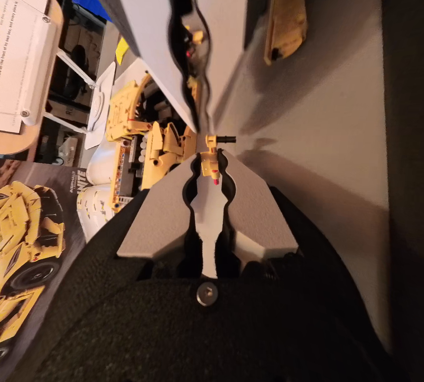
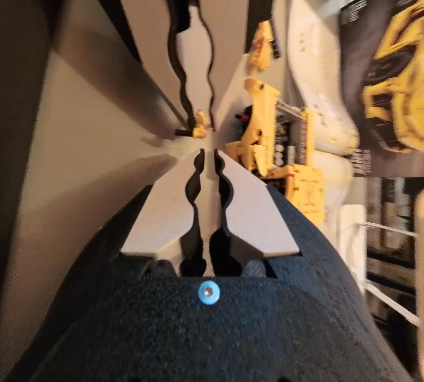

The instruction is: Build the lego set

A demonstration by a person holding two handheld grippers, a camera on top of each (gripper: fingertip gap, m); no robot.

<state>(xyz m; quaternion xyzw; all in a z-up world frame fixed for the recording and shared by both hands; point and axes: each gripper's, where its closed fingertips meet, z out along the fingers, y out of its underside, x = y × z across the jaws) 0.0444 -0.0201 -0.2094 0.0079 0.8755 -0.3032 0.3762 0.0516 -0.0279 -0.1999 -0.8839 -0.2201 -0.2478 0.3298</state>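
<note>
Our left hand-held gripper (image 1: 209, 157) pinches a small yellow lego piece (image 1: 210, 164) between its fingertips; a black pin (image 1: 227, 139) sticks out to the right from the piece's far end and a red bit shows at its near end. Our right hand-held gripper (image 2: 208, 153) faces it tip to tip, its fingers drawn narrow with a slim gap and nothing between them. In the right wrist view the same piece (image 2: 200, 124) sits just beyond our right tips, held by the opposite gripper. The half-built yellow lego car (image 1: 146, 132) rests on the pale bench (image 1: 298, 141), left of the left gripper. The set's box (image 1: 34, 222), showing a yellow car, lies near left, beside the open instruction booklet (image 1: 96, 187)
</note>
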